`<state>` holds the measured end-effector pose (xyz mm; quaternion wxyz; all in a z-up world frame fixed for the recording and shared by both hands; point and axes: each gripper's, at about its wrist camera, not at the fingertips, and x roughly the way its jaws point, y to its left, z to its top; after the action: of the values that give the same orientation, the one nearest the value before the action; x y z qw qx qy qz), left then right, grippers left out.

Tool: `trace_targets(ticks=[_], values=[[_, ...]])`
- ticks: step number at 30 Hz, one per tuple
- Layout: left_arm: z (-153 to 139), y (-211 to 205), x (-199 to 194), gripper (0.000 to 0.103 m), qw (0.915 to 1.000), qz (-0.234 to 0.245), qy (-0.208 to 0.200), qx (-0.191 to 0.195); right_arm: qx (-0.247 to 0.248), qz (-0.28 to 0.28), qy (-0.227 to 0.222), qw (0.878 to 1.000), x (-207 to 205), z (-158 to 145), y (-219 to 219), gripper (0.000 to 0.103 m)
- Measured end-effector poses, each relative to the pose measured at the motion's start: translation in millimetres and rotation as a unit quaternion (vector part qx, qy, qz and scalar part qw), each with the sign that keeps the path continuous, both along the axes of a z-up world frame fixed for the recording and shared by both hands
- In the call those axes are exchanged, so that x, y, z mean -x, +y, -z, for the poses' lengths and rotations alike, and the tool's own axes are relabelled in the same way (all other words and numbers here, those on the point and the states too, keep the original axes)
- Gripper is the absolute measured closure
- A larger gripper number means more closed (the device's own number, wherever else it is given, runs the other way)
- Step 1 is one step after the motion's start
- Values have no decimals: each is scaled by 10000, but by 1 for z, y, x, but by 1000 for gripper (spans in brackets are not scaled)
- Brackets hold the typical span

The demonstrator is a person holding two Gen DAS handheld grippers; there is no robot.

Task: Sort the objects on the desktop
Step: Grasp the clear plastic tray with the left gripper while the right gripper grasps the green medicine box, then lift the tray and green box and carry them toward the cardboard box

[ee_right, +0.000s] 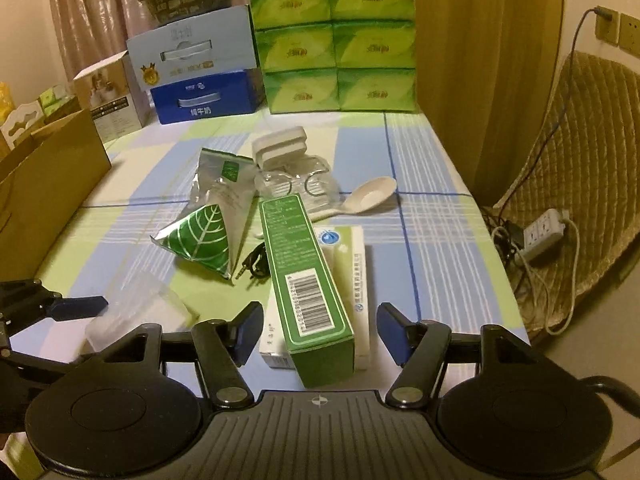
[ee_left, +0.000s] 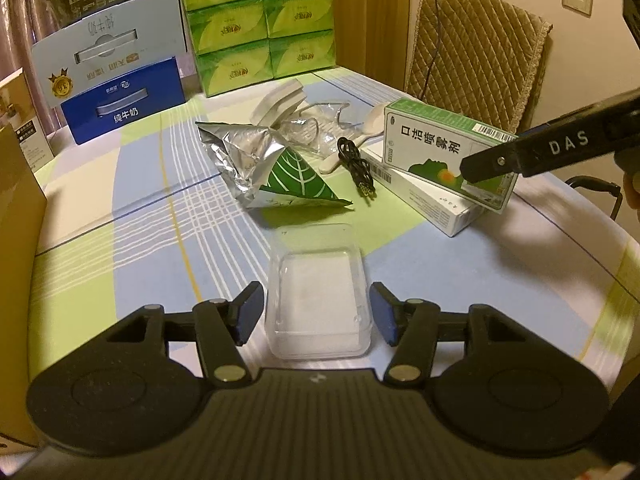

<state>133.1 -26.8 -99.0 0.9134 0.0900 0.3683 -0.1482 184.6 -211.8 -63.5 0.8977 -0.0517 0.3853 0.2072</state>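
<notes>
Okay, left hand-held gripper (ee_left: 316,314) open astride the clear plastic tray (ee_left: 318,292); right hand-held gripper (ee_right: 316,330) open round the green carton (ee_right: 306,276) (stacked on another box) — I'd centre pads before squeezing.

I am holding my right gripper (ee_right: 318,330) with its blue-padded jaws standing apart on either side of a long green cardboard box (ee_right: 306,276), not pressing it. The box is lying across a white carton (ee_right: 352,276) on the checked tablecloth (ee_right: 432,240). A black audio cable (ee_right: 256,264) is lying just left of them, beside a crumpled silver-and-green foil pouch (ee_right: 208,232).
</notes>
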Motion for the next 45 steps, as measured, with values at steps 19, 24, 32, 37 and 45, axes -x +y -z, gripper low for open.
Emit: trace_targets(ticks=[19, 24, 32, 37, 45], values=[[11, -3, -17, 52, 9998, -58, 198, 30, 613, -550, -142, 9965, -14, 1, 23, 49], [10, -1, -13, 52, 9997, -91, 223, 105, 698, -632, -106, 9955, -18, 2, 28, 59], [12, 0, -13, 52, 9995, -121, 279, 127, 933, -733, 10, 9929, -24, 6, 37, 68], [12, 1, -14, 52, 9994, -126, 306, 133, 978, -751, 63, 9923, -25, 8, 39, 75], [10, 2, -12, 52, 9992, -85, 331, 201, 886, -624, 6, 9941, -15, 5, 36, 75]])
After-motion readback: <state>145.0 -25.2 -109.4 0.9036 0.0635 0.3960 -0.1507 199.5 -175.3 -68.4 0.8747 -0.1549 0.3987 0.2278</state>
